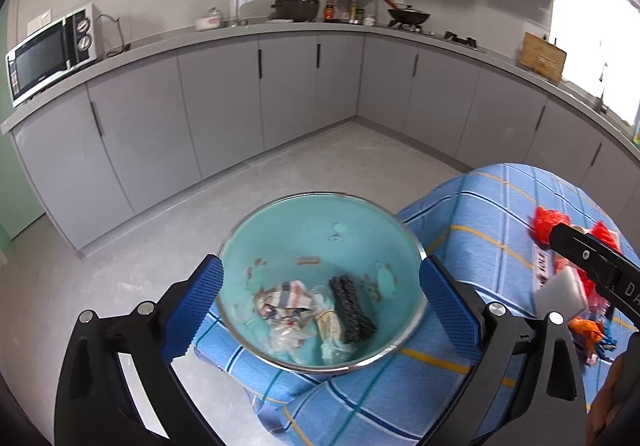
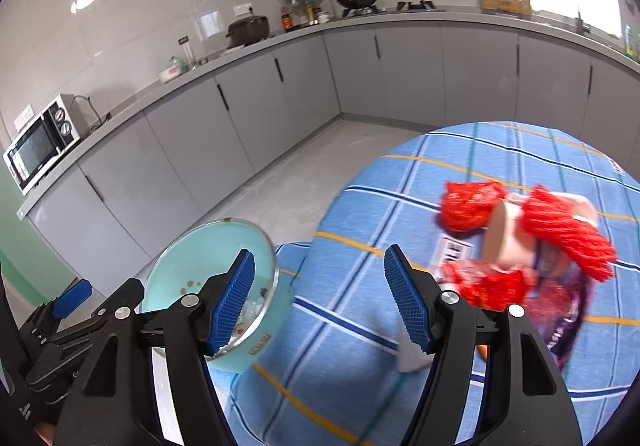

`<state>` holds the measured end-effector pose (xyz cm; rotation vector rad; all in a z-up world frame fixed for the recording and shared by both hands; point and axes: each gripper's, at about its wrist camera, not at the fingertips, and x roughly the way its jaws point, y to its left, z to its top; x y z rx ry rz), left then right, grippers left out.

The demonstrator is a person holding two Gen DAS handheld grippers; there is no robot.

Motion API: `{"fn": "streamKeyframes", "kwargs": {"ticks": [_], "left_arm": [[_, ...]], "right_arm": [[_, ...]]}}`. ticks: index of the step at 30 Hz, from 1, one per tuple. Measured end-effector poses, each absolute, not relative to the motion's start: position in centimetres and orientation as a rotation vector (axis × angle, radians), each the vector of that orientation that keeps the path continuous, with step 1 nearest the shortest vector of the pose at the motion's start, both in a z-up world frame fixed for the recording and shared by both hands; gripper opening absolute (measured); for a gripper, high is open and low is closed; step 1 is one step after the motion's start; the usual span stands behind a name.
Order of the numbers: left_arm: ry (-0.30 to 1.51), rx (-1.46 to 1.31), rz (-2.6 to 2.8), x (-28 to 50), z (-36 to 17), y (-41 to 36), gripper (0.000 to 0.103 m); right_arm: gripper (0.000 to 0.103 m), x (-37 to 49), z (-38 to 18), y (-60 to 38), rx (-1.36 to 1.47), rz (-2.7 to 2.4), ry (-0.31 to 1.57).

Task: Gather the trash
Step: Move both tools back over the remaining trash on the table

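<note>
Trash already lies in the teal bowl (image 1: 320, 246) seen from the left wrist: a crumpled plaid wrapper (image 1: 286, 300), a clear plastic scrap (image 1: 290, 338), a pale tied wrapper (image 1: 330, 330) and a dark knobbly strip (image 1: 352, 306), all gathered toward the bowl's near side. The bowl has a metal rim and sits at the left corner of the table, on the blue checked tablecloth (image 1: 472, 214), partly overhanging the edge above the grey floor (image 1: 120, 246). The left gripper (image 1: 320, 306) is spread wide, its blue pads (image 1: 196, 306) standing either side of the bowl; whether they touch the rim cannot be told. At the right edge of this view the right gripper (image 1: 592, 266) reaches over a heap of red and orange litter (image 1: 546, 222) on the cloth. Behind, a microwave (image 1: 48, 54) stands on the long grey counter (image 1: 240, 31).

From the right wrist, the right gripper (image 2: 320, 302) is also wide apart and holds nothing, its fingers (image 2: 408, 306) hovering over bare cloth near the table's middle. Just beyond its right finger lies the blurred trash pile: red mesh netting (image 2: 568, 234), a crumpled red bag (image 2: 468, 206), a paper cup (image 2: 504, 238) on its side between them, and a dark purple wrapper (image 2: 572, 314). A white scrap (image 2: 410, 358) shows under the right finger. The bowl (image 2: 192, 254) appears at the table's left edge, well apart from the pile, behind the left finger, with the left gripper (image 2: 76, 296) beside it.
</note>
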<state>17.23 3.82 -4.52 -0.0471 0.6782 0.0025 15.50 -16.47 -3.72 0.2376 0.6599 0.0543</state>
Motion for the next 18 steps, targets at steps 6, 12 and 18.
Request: {"fn": "streamKeyframes", "kwargs": {"ticks": [6,12,18], "left_arm": [[0.673,-0.011,-0.039,16.3,-4.2,1.1,0.097],[0.682,0.022,-0.103,15.9,-4.5,-1.9,0.097],[0.695,0.054,-0.174,15.3,-4.9,-5.2,0.097]], "right_arm": [[0.067,13.0,-3.6,-20.5,0.277,-0.01,0.635],[0.067,10.7,-4.1,-24.5,0.287,-0.091,0.616],[0.066,8.8,-5.4,-27.7,0.311,-0.154,0.637]]}}
